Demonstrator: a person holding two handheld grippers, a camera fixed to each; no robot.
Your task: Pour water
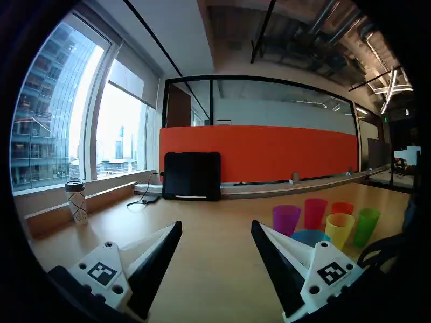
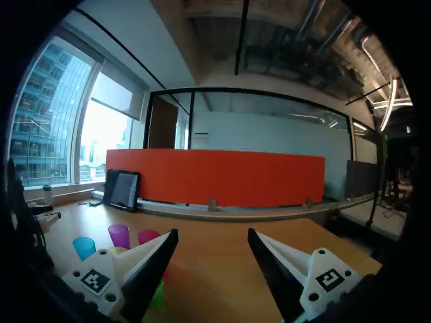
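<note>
The left gripper [image 1: 216, 224] and right gripper [image 2: 213, 232]: white plastic mounts dotted with round screw holes, each side carrying a square black-and-white marker [image 1: 102, 273], tapering into pointed black fingers [image 1: 156, 261].

Both hand-held tools point forward, level, with their jaws spread.

The left tool [image 1: 215, 232], a white two-finger body with black wedge-shaped fingers [image 1: 156, 258], sits low in the left gripper view, its two tips well apart and gripping nothing. Each finger carries a square black-and-white marker tag [image 1: 102, 273] near its base. The right tool [image 2: 213, 237], of the same white-and-black build, holds a like pose in the right gripper view: fingers [image 2: 145, 269] angled inward toward their tips, the jaws wide, touching nothing, with a marker tag [image 2: 328, 280] on each side. Both hang just above the pale wooden worktop [image 1: 215, 285], neither tilted nor rolled.
</note>
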